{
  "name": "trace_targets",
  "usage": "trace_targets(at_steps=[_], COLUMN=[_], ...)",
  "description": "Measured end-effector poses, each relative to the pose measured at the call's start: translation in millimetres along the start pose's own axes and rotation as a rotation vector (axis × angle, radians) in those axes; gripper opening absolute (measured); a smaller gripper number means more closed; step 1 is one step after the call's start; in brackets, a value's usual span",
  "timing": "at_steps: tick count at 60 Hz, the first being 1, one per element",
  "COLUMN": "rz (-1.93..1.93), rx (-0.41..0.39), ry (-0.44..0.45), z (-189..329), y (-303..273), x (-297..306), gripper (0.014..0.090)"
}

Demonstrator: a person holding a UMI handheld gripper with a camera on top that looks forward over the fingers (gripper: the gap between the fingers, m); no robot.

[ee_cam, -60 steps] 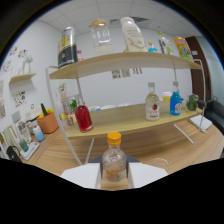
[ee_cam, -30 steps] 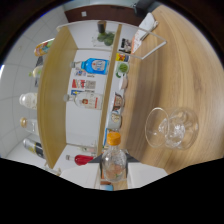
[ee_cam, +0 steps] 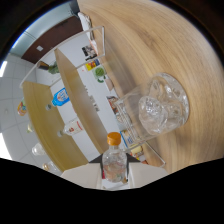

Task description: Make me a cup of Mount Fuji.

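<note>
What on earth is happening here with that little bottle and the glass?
A person's handheld gripper is shut on a small clear bottle with an orange cap. The whole view is tipped sideways, so the bottle is tilted over toward a glass of ice standing on the wooden table. No liquid shows pouring. Shelves of bottles stand behind.

The whole room looks tipped over sideways. A big wooden table (ee_cam: 150, 55) fills the side from 12 to 4 o'clock. It is light brown with wavy lines in the wood. A wooden shelf unit (ee_cam: 75, 107) with two boards runs from 11 down to 7 o'clock. Small bottles (ee_cam: 60, 96) sit on it. Behind it is a white wall (ee_cam: 95, 75). At 10 o'clock there are pale tiles (ee_cam: 15, 100).
</note>
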Motion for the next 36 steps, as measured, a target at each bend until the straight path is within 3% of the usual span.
trace_targets(at_steps=[11,25,36], rz=[-0.2,-1.043,-1.565], rx=[-0.024,-0.06,-0.147], ry=[0.029,0.106,0.249], z=[0.5,5.4,16.1], y=[17.9,68.8,88.4], x=[-16.0,-41.8,27.6], gripper=[0.0353,0.0355,0.0353])
